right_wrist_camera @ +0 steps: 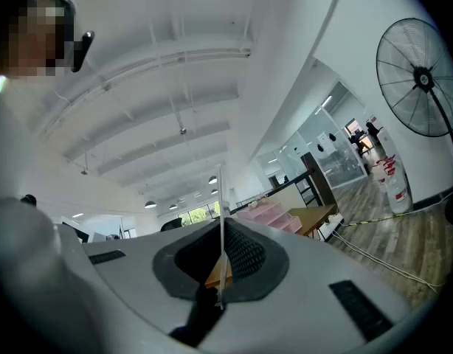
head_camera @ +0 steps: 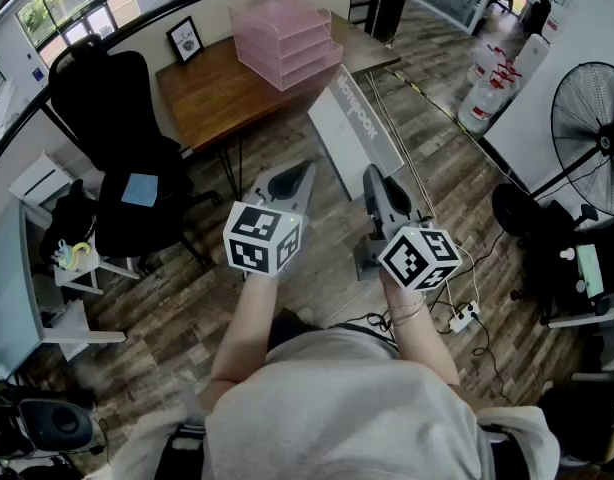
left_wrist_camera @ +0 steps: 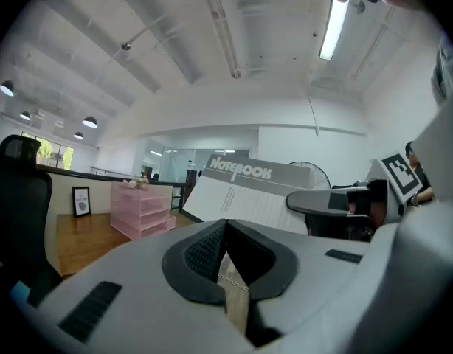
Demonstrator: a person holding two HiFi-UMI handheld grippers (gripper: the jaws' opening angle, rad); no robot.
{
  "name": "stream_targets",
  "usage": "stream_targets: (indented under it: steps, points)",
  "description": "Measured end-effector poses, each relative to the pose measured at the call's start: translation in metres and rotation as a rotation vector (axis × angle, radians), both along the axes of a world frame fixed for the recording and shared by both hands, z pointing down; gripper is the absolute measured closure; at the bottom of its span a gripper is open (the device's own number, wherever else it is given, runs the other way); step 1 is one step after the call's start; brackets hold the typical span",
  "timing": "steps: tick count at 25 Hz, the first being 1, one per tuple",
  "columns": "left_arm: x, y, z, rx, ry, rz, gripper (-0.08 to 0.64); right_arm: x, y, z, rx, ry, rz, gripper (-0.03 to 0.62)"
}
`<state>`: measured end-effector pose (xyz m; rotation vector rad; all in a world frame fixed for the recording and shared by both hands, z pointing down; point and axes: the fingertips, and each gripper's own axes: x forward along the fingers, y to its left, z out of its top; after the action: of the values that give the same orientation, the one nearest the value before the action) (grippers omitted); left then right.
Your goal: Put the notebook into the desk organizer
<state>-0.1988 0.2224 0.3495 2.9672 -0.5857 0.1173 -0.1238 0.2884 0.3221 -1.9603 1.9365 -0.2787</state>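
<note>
White paper under a grey title band: the flat notebook (head_camera: 355,128) is in the air in front of us in the head view. Our right gripper (head_camera: 371,173) pinches it at its near edge, and our left gripper (head_camera: 307,168) sits just beside it, apart from it. The pink tiered plastic desk organizer (head_camera: 285,36) stands well ahead on the brown wooden desk (head_camera: 212,98). We judge the pick-up done, with the carry and the insertion left.

From the left gripper view, our left jaws meet at their tips with nothing between them. Only this view shows the notebook's lined face and the organizer's (left_wrist_camera: 142,211) open trays from the side.

From the right gripper view, our jaws are nearly together on the notebook, seen here as a thin white edge (right_wrist_camera: 221,220). The head view only hints at that clamp.
</note>
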Motion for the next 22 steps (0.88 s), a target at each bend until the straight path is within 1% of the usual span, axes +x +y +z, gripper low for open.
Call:
stream_targets:
  steps: [2,4,7,11,14,17,22]
  points:
    - [0.001,0.001,0.001,-0.001,-0.008,-0.004,0.555,0.002,0.002,0.002,-0.005,-0.005,0.000,0.572]
    - [0.004,0.002,0.004,0.009,-0.032,-0.003,0.555,0.003,0.002,0.004,-0.008,-0.008,0.003,0.572]
    - [0.009,0.003,0.010,0.015,-0.063,0.026,0.555,0.005,-0.002,0.004,-0.008,-0.009,0.016,0.572]
    - [0.011,-0.002,0.014,-0.002,-0.058,0.048,0.555,0.009,-0.006,0.009,-0.020,-0.018,0.029,0.572]
    - [0.013,-0.008,0.012,0.003,-0.053,0.063,0.555,0.011,-0.011,0.009,-0.009,-0.020,0.043,0.574]
    - [0.017,-0.012,0.012,0.003,-0.047,0.086,0.555,0.008,-0.018,0.007,0.001,-0.008,0.038,0.572]
    - [0.018,-0.025,0.015,-0.002,-0.041,0.111,0.555,0.002,-0.030,0.009,-0.008,-0.010,0.046,0.574]
